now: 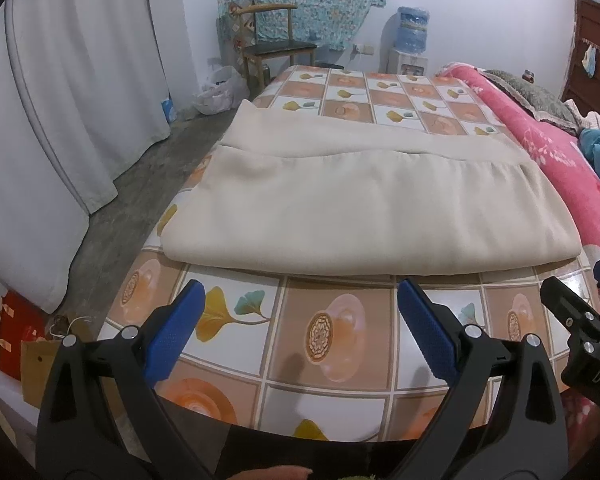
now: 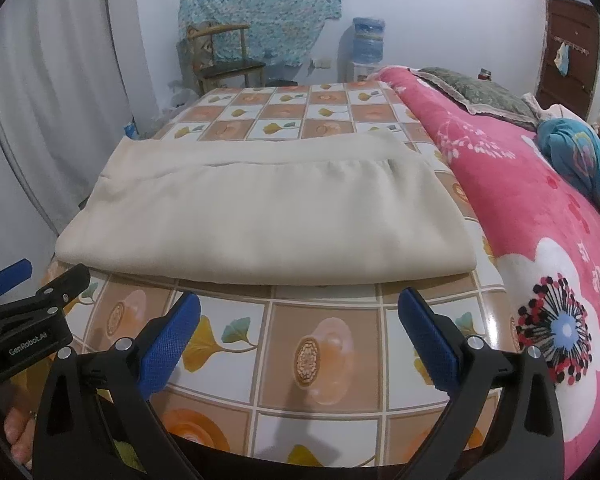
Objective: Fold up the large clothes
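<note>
Both of my grippers are spread wide with nothing between the blue pads: the left gripper [image 1: 300,312] hangs over the lower middle of its frame, and the right gripper [image 2: 300,320] does the same in its own. Each sits above bare patterned tablecloth [image 1: 324,332], short of the cloth and apart from it.

The beige garment [image 1: 364,204] fills the centre of both views, lying flat in a wide rectangle with one layer doubled over another; a seam line runs across its upper part. Its near edge bulges slightly toward me, just beyond my pads. On the right side of both frames a pink floral blanket [image 2: 540,208] runs alongside the garment, close to its right edge.

I judge another fold is probably due, and that is where trouble starts. If I pinch only the top layer at the near corners, the layers will slide apart and the stack will skew. If I bite too deep I may catch the tablecloth too and drag it. The right corner lies so near the blanket that I could snag that instead. Uneven lifting between my two sides would leave a crooked crease.
</note>
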The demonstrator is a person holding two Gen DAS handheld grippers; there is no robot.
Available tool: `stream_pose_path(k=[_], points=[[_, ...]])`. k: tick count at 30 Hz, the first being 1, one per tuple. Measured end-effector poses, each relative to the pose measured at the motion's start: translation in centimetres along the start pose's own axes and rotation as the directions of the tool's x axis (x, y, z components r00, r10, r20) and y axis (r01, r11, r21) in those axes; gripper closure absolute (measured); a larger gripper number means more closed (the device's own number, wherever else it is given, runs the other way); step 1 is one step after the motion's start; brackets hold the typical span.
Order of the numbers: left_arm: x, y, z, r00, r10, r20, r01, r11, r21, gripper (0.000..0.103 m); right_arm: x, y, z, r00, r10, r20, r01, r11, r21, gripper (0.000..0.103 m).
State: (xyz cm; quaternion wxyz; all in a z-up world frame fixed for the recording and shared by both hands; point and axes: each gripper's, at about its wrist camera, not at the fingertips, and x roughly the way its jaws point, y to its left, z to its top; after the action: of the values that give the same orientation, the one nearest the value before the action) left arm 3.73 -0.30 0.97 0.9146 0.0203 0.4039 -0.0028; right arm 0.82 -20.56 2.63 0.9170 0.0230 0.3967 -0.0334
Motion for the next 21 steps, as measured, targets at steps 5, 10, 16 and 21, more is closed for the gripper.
stream_pose_path(k=[5,10,16,21], points=[[0.07,-0.14,-0.04,1.0,-0.004,-0.004,0.004,1.0,0.004,0.01,0.02,0.1,0.11,1.0,-0.005,0.004,0.005,1.0,-0.008,0.007],[0.17,-0.33,-0.13,1.0,-0.008,-0.007,0.008,1.0,0.009,0.01,-0.08,-0.13,0.17,1.0,-0.005,0.005,0.005,1.0,0.001,0.007],[0.04,-0.43,-0.15,1.0,-0.01,-0.004,0.01,1.0,0.008,0.01,-0.44,-0.41,0.25,1.0,-0.009,0.013,0.009,1.0,0.008,0.007],[-0.27,-0.49,-0.27,1.0,-0.019,-0.003,0.019,1.0,0.007,0.01,-0.71,-0.3,0.19,1.0,-0.01,0.016,0.01,1.0,0.004,0.007]])
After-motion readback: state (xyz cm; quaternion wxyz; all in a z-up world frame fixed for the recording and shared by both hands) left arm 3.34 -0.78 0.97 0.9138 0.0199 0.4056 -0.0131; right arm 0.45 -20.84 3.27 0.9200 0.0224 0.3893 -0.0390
